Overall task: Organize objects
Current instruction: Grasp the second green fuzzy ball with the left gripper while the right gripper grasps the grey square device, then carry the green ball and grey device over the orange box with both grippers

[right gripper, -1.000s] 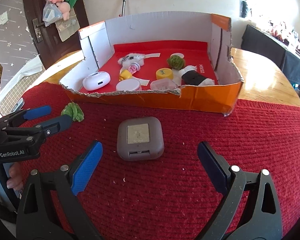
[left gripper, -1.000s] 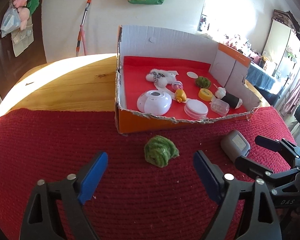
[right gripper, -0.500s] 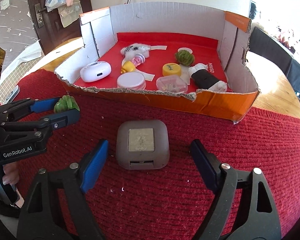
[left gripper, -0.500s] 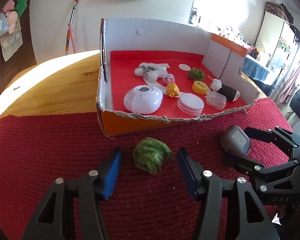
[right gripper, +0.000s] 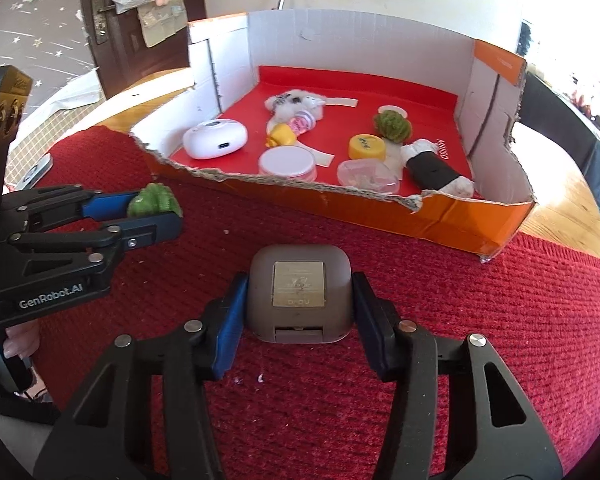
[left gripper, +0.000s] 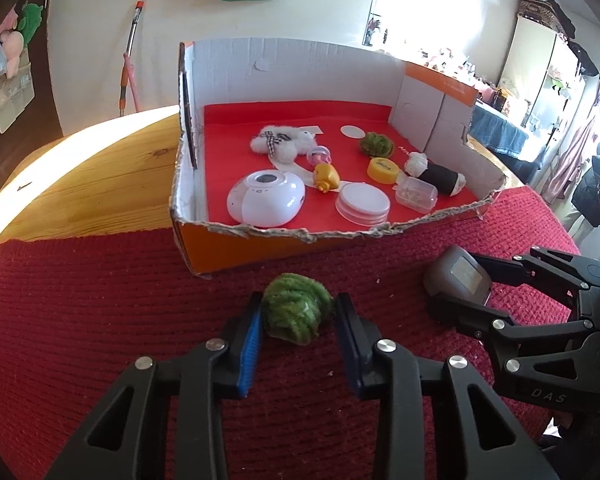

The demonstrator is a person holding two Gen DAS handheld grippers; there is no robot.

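below, fuzzy green yarn ball (left gripper: pixel 296 314); smooth grey rounded-square case (right gripper: pixel 299 294).

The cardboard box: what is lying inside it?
Inside the cardboard box, on its red floor: a white oval device, fluffy white toy, yellow duck, round white lid, yellow cap, green pom-pom. The near wall hides the front strip.

Support: wooden table (left gripper: pixel 100 184), round edge.
Cover: red knitted cloth (left gripper: pixel 80 320) lay over its near part.
On cloth: cardboard box (left gripper: pixel 236 248), green woolly ball (left gripper: pixel 296 314), grey square case (right gripper: pixel 299 294).
Far left edge: small flat grey device (right gripper: pixel 36 171), unclear what.
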